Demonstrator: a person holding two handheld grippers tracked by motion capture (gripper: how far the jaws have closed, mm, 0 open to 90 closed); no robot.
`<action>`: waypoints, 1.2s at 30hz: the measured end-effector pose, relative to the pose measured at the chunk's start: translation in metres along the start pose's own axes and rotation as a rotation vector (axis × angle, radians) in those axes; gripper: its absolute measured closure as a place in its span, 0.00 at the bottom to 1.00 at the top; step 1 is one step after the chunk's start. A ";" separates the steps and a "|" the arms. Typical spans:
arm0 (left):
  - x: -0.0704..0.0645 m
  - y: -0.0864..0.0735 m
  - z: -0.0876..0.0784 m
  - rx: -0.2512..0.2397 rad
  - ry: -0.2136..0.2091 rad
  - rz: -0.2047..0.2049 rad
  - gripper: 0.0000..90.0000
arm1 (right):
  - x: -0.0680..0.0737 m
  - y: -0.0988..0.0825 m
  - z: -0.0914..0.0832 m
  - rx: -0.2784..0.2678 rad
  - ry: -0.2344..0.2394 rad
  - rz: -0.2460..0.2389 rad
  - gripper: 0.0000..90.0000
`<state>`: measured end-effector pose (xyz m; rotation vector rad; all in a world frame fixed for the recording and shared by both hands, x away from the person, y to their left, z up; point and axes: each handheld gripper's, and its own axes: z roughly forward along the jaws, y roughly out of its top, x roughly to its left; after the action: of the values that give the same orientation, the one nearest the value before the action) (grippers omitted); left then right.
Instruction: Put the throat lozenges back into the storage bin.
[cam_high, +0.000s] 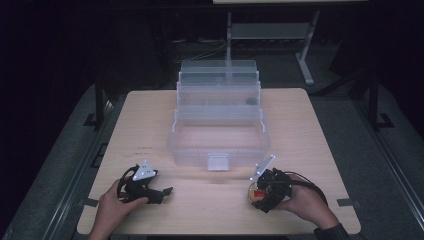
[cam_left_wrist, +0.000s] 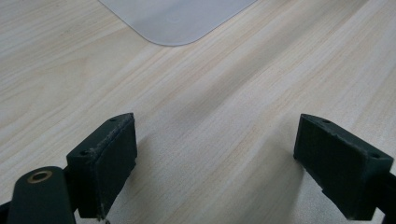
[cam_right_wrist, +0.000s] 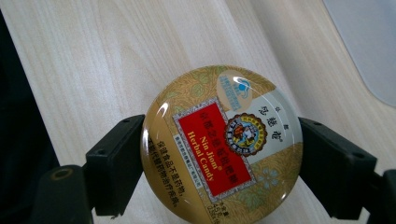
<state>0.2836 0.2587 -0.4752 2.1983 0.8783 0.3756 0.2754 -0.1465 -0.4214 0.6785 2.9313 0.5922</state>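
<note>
A round gold candy tin (cam_right_wrist: 222, 144) with a red label sits between the two black pads of my right gripper (cam_right_wrist: 222, 161), which is shut on its rim. In the high view the same tin (cam_high: 255, 191) peeks out beside my right gripper (cam_high: 264, 192) near the table's front right. My left gripper (cam_high: 162, 192) rests at the front left, held in a hand. Its jaws stand wide apart in the left gripper view (cam_left_wrist: 215, 168) with only bare wood between them.
A clear plastic tiered organiser box (cam_high: 218, 112) stands open at the table's middle, its latch (cam_high: 218, 162) facing the front. One rounded corner of the box (cam_left_wrist: 175, 21) lies ahead of the left gripper. The light wooden table (cam_high: 310, 130) ends in dark floor on all sides.
</note>
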 end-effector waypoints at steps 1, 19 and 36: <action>0.000 0.000 0.000 0.000 0.000 0.000 0.14 | -0.001 0.001 -0.002 -0.003 -0.004 -0.003 0.22; 0.000 0.000 0.000 0.000 0.000 -0.001 0.14 | -0.005 0.004 -0.022 -0.031 -0.023 0.007 0.22; 0.000 0.000 0.000 0.002 -0.001 -0.001 0.14 | -0.010 0.012 -0.043 -0.067 -0.042 0.002 0.22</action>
<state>0.2836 0.2587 -0.4750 2.1995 0.8790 0.3730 0.2821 -0.1560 -0.3768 0.6776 2.8588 0.6641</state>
